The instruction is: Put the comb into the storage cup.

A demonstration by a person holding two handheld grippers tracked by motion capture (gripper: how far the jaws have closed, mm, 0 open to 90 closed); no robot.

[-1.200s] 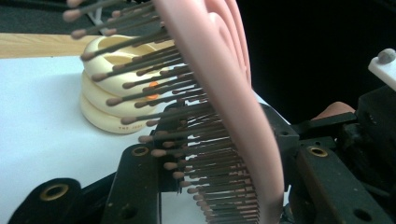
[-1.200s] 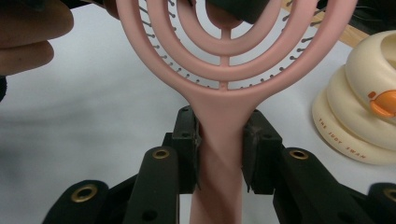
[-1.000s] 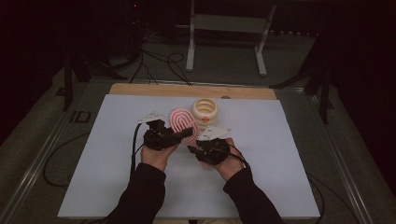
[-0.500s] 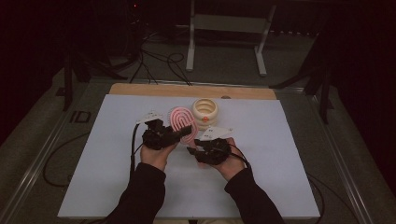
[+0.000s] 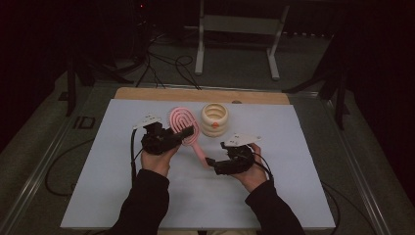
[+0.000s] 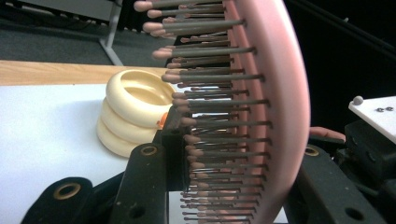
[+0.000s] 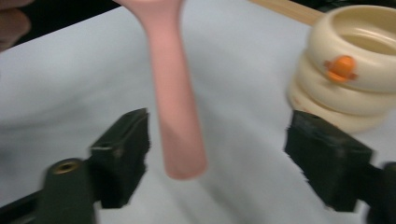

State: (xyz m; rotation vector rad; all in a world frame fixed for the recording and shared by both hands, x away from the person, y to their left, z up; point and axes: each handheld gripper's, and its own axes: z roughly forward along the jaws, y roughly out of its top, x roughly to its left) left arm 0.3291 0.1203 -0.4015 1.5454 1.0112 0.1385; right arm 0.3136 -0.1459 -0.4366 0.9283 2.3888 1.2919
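A pink hairbrush (image 5: 182, 123) is held off the white table cover, its handle (image 5: 199, 152) slanting down to the right. My left gripper (image 5: 187, 133) is shut on the brush head (image 6: 280, 102), one jaw among the bristles and one on the smooth back. My right gripper (image 5: 211, 162) is open at the handle's tip. In the right gripper view the handle (image 7: 175, 116) hangs between the spread jaws of the right gripper (image 7: 224, 154), nearer the left one and touching neither.
A cream ribbed container (image 5: 214, 119) with an orange knob (image 7: 341, 67) stands just behind the brush and close to the right gripper's far jaw. A bare wooden strip (image 5: 200, 94) runs along the table's far edge. The white cover (image 5: 303, 186) spreads out around both hands.
My right gripper has slid a little to the right and back, baring more of the brush handle. The left gripper keeps its hold on the brush head.
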